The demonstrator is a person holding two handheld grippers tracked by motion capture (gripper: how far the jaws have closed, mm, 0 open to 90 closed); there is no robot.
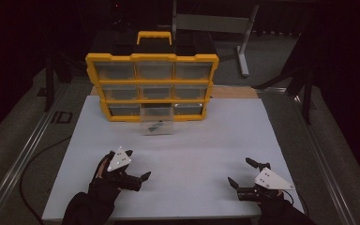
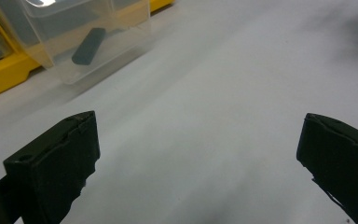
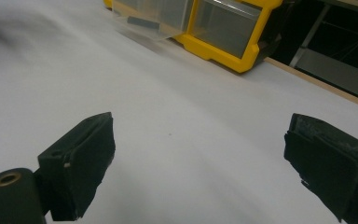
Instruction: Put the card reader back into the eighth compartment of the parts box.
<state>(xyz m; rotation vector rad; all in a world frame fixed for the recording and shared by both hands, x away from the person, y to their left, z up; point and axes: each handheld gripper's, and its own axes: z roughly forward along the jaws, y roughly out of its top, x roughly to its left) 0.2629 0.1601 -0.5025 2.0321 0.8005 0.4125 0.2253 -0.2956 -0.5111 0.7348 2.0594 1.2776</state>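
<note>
A yellow-framed plastic organiser cabinet with clear drawers and a yellow carrying handle stands upright at the upper middle of the high view, at the far edge of the white tabletop, so its nine drawer fronts face the person and can be pulled straight toward them. The clear plastic drawer in the middle of the bottom row is drawn well out onto the table, probably so that its contents can be reached from above; inside it lies a small dark oblong piece, which shows again through the drawer's wall at the upper left of the left gripper view and faintly at the top of the right gripper view. The left gripper sits at the lower left of the high view, held low over the table and angled toward the drawer, its two black jaws spread wide with bare tabletop between them and nothing gripped. The right gripper rests at the lower right, well apart from the cabinet, its jaws likewise wide apart and empty. Both seem parked near the person's edge of the table, open and ready, with the left the nearer to the drawer and so the likelier one to go for the dark piece, though that is only a judgement from how they lie.
</note>
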